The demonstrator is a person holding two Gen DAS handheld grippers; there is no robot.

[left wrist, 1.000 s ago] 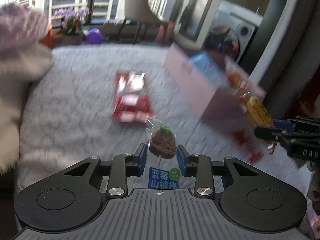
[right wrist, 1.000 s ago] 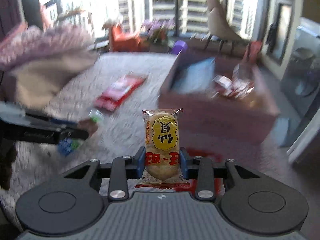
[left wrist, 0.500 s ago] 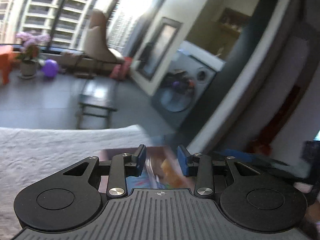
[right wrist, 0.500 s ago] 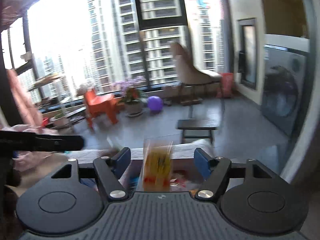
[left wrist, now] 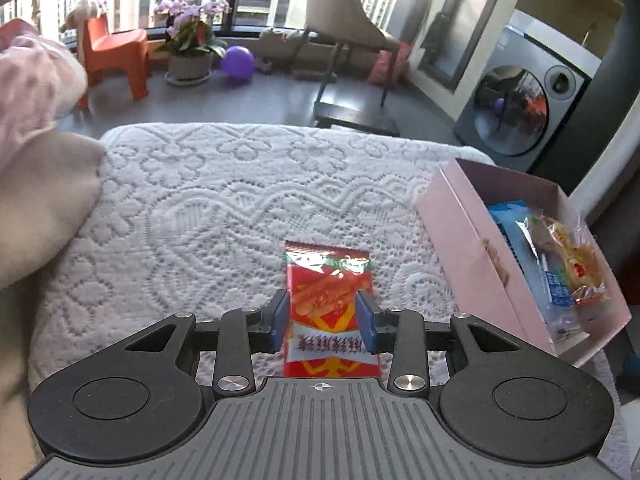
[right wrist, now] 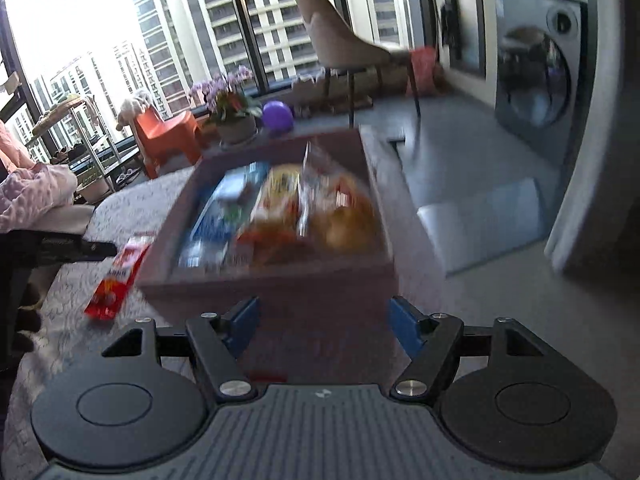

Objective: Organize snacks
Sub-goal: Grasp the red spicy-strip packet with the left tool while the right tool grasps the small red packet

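- Sunlit and high above the city, the room had a wall of windows, potted orchids (left wrist: 191, 20), an orange child's chair (left wrist: 116, 50), a purple ball (left wrist: 237, 61) and a washing machine (left wrist: 524, 108) off to the right.
- On the white lace bedspread (left wrist: 224, 208) lay the one loose snack, a red packet (left wrist: 330, 304), flat, its long axis running straight away from the left gripper (left wrist: 323, 320) toward the far edge of the bed.
- That gripper's blue fingers (left wrist: 279, 320) stood one to each side of the packet's near half, set a little wider than the packet; from where I stood I could not be sure whether the pads touched its edges.
- A pink box (left wrist: 472, 248) sat at the right edge of the bed, just right of the packet, already holding several snacks, a blue pack and a clear-wrapped cracker among them.
- The right gripper (right wrist: 322, 326) hovered before the box's near wall, jaws spread wide, nothing between them.
- By my reckoning the left hand was the nearer to the packet; a straight squeeze across the short width would have served.
- Chinese characters ran across a white band on the packet; I could not read them. The box contents were too blurred for any brand.
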